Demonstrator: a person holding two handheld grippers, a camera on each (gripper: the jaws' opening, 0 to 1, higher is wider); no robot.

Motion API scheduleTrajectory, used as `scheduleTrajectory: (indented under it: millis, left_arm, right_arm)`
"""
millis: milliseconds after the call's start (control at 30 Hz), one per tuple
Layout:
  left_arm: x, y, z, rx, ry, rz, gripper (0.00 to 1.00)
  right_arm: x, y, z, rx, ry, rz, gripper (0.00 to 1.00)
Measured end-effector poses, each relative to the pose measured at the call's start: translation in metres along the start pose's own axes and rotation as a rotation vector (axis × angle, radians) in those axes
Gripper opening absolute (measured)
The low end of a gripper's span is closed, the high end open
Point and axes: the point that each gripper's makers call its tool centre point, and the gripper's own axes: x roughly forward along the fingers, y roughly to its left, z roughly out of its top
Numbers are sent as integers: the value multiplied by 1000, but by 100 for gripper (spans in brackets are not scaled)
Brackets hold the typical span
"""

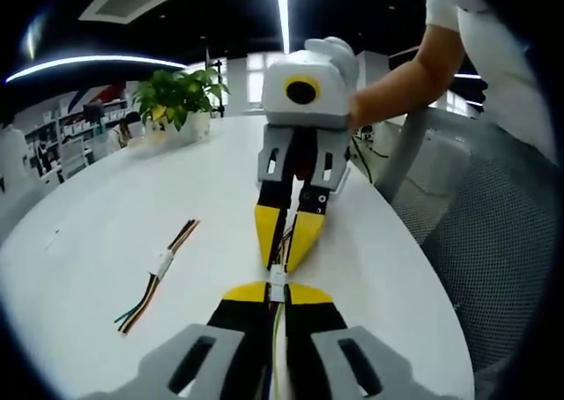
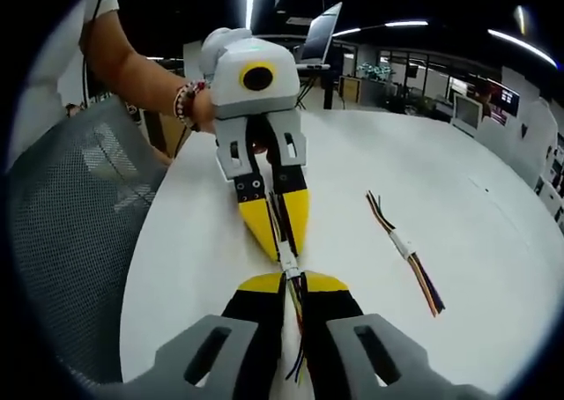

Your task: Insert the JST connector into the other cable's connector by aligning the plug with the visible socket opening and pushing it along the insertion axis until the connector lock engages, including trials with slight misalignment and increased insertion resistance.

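In the left gripper view, my left gripper (image 1: 277, 292) is shut on a cable whose small white JST connector (image 1: 278, 277) sticks out past its yellow tips. The right gripper (image 1: 284, 263) faces it tip to tip, shut on the other cable. The two white connectors meet between the tips; whether they are locked together is hidden. In the right gripper view, my right gripper (image 2: 292, 281) holds its cable with coloured wires trailing down between its jaws. The left gripper (image 2: 284, 252) points at it from above, and the white connector (image 2: 288, 268) sits at the junction.
A spare joined cable pair (image 1: 159, 275) with multicoloured wires lies on the round white table (image 1: 106, 215), also seen as the spare cable (image 2: 404, 247). A potted plant (image 1: 176, 99) stands at the far edge. A grey mesh chair (image 1: 493, 250) and a person's arm (image 1: 397, 78) are beside the table.
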Motion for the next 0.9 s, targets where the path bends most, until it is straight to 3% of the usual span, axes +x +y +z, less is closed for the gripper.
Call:
scheduleTrajectory:
  millis: [200,600,900]
  left_arm:
    - [4,16,5,-57,-24,47,0]
    - [5,51,8,-50,1,101,9]
    - [8,65,-2,-69,16,125,9]
  right_arm:
    - [-3,-16,4,7,-23,-29,4]
    - [1,-42,12,-15,-35,-54,4]
    - [7,-57,4,-14,-20,-57,4]
